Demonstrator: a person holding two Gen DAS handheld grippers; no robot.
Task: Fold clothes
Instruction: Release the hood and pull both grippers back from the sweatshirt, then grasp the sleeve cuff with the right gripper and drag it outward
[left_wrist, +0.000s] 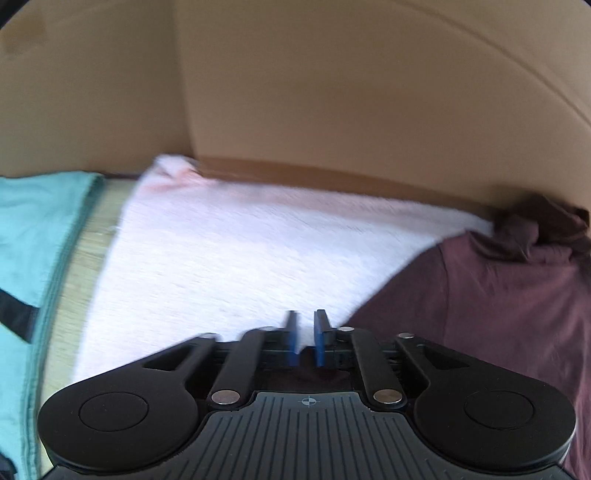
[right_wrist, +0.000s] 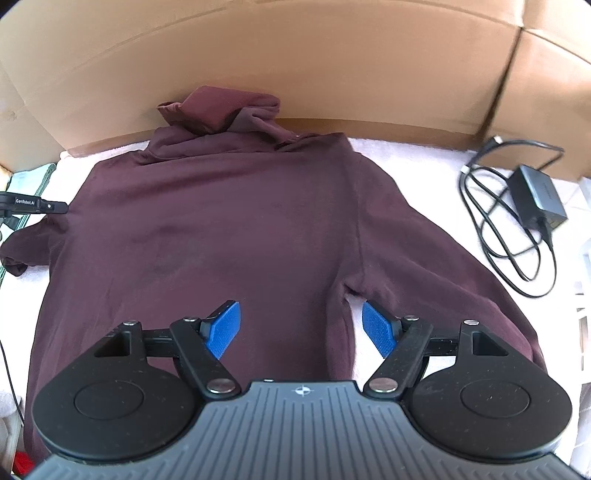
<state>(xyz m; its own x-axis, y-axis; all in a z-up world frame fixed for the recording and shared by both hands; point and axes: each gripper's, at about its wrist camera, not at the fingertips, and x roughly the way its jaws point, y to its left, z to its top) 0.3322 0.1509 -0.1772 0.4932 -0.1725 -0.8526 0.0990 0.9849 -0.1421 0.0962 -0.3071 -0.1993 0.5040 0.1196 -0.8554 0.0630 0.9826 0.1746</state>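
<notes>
The wide-open right gripper (right_wrist: 301, 328) straddles the maroon hoodie (right_wrist: 221, 221) side seam at lower centre; best pinch both layers (left gripper (left_wrist: 306, 338) narrowly parted, empty).

A makeshift workspace: cardboard walls (right_wrist: 295, 55) around a pink-blanketed table (right_wrist: 424, 162), charger (right_wrist: 537, 199) lying loose.

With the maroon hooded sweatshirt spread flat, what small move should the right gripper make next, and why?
Probably lower the right gripper and close on the side seam below the armpit. Its jaws stand wide open, empty, straddling that edge of the maroon hooded sweatshirt, which lies flat on the pale pink towel, sleeves out, unfolded. The left gripper, narrowly open, holds nothing.
</notes>
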